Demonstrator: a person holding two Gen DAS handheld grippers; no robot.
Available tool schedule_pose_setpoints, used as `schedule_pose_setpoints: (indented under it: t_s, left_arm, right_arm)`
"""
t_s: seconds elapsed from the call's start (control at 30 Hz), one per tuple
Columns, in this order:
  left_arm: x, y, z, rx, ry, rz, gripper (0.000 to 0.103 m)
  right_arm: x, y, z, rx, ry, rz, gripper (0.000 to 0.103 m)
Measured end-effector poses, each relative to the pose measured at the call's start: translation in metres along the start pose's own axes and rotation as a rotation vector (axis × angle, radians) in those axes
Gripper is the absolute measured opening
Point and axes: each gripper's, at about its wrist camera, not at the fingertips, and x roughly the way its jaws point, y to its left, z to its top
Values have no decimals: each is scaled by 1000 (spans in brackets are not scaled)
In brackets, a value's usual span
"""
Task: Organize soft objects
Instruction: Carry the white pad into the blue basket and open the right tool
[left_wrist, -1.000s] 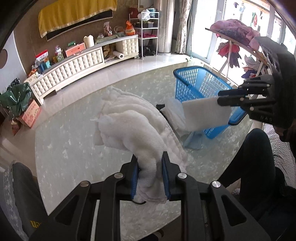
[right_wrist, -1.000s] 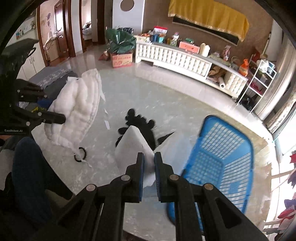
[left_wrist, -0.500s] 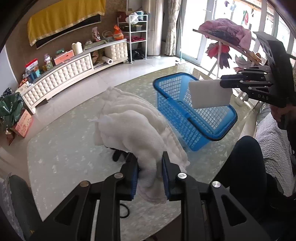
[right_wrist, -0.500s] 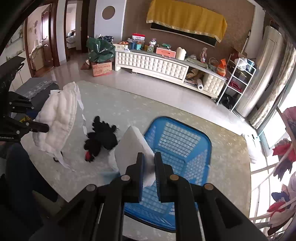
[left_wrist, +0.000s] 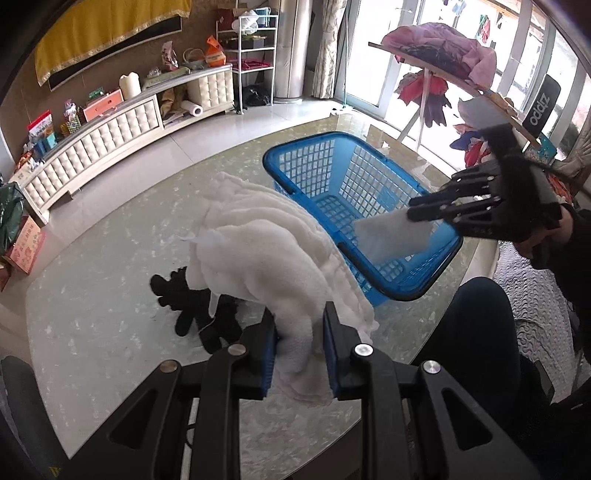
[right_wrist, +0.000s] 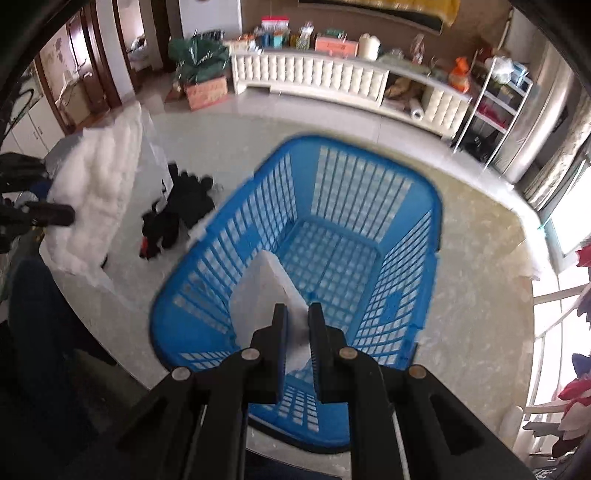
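My left gripper (left_wrist: 300, 325) is shut on a thick white fluffy towel (left_wrist: 258, 254) that hangs above the marble table; the same towel (right_wrist: 99, 192) shows at the left of the right wrist view. My right gripper (right_wrist: 296, 317) is shut on a flat white foam block (right_wrist: 262, 291), held over the near end of the blue plastic basket (right_wrist: 406, 206). In the left wrist view the right gripper (left_wrist: 417, 212) holds that foam block (left_wrist: 391, 236) above the basket (left_wrist: 295, 162). A black plush toy (left_wrist: 192, 306) lies on the table beneath the towel, and shows as the black toy (right_wrist: 177, 210) left of the basket.
The round marble table (left_wrist: 92, 266) bears the basket and the toy. A person's dark-clothed leg (left_wrist: 476, 332) is at the table's near edge. A white cabinet (left_wrist: 110, 129), a metal shelf rack (left_wrist: 255, 48) and a clothes rack (left_wrist: 439, 59) stand beyond.
The right gripper carried the foam block from beside the black toy to above the basket and lower. The left gripper moved with the towel; the toy now shows beneath it.
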Motion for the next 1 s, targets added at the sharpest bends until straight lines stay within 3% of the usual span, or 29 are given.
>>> schedule_pose_setpoints:
  t_s: [0.27, 0.57, 0.63, 0.73, 0.8, 0.9, 1.0]
  left_arm:
    - [20, -4, 8, -1, 25, -10, 21]
    - [24, -1, 6, -14, 33, -7, 21]
    - [22, -1, 5, -13, 31, -5, 21]
    - [18, -2, 4, -11, 24, 1, 21]
    - [15, -2, 4, -12, 17, 5, 21]
    - [8, -4, 5, -9, 2, 9, 21]
    - [0, -8, 6, -2, -14, 16, 21]
  right_arm:
    - [43, -8, -2, 6, 116, 73, 12]
    - [56, -5, -7, -18, 169, 34, 18]
    - [54, -5, -8, -10, 170, 39, 27]
    - [50, -5, -9, 4, 158, 25, 48]
    - [45, -7, -8, 11, 139, 16, 68]
    - [30, -8, -8, 35, 90, -6, 87]
    - [15, -7, -6, 63, 53, -46, 98]
